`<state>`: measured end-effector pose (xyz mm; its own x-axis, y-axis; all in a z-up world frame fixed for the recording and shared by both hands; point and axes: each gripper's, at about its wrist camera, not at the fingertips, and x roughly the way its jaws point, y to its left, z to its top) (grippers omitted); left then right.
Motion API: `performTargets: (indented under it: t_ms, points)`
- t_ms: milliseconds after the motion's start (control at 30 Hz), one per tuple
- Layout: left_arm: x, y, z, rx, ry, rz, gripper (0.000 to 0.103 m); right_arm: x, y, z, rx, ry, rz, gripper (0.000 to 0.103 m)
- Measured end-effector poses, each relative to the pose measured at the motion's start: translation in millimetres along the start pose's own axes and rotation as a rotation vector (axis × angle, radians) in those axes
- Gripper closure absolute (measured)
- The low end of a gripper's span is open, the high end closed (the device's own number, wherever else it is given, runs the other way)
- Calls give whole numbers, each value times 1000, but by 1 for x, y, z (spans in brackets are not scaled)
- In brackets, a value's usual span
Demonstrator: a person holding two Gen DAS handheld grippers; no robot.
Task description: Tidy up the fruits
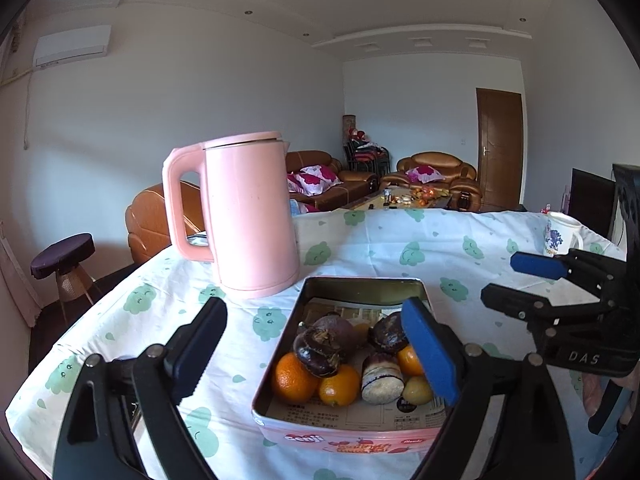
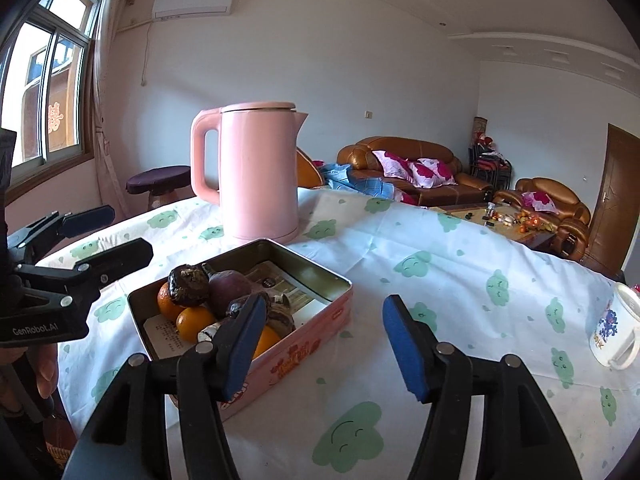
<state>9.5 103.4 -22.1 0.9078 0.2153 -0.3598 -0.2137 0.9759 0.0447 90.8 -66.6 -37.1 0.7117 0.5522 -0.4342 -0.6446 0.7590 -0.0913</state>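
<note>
A pink tin box point(image 1: 352, 440) point(image 2: 304, 344) stands on the table with its lid off. Piled in its near end are oranges point(image 1: 292, 376) point(image 2: 196, 322), dark wrinkled fruits point(image 1: 316, 350) point(image 2: 188, 286) and a purple round fruit point(image 2: 230, 290). My left gripper point(image 1: 316, 306) hangs open over the tin's near side, its blue pads wide apart with nothing between them. It also shows in the right wrist view, left of the tin, as the left gripper point(image 2: 128, 230). My right gripper point(image 2: 325, 302) is open and empty, just right of the tin, and the right gripper point(image 1: 502, 276) shows from the side.
A tall pink kettle point(image 1: 252, 216) point(image 2: 260, 172) stands right behind the tin. A white mug point(image 1: 560, 234) point(image 2: 616, 328) with a blue print sits near the table's right edge. The tablecloth point(image 2: 440, 280) has green cloud prints. A stool and sofas lie beyond the table.
</note>
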Motion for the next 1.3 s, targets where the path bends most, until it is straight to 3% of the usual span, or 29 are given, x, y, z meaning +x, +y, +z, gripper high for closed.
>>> performTargets:
  t_ms: [167,1300]
  points:
    - [-2,-5,0,7,-6,2,6,-12,-8,0,27,-32,-18,39]
    - [-5,-9,0,20,-6,9,0,-23,-7,-3,30,-52,-21,38]
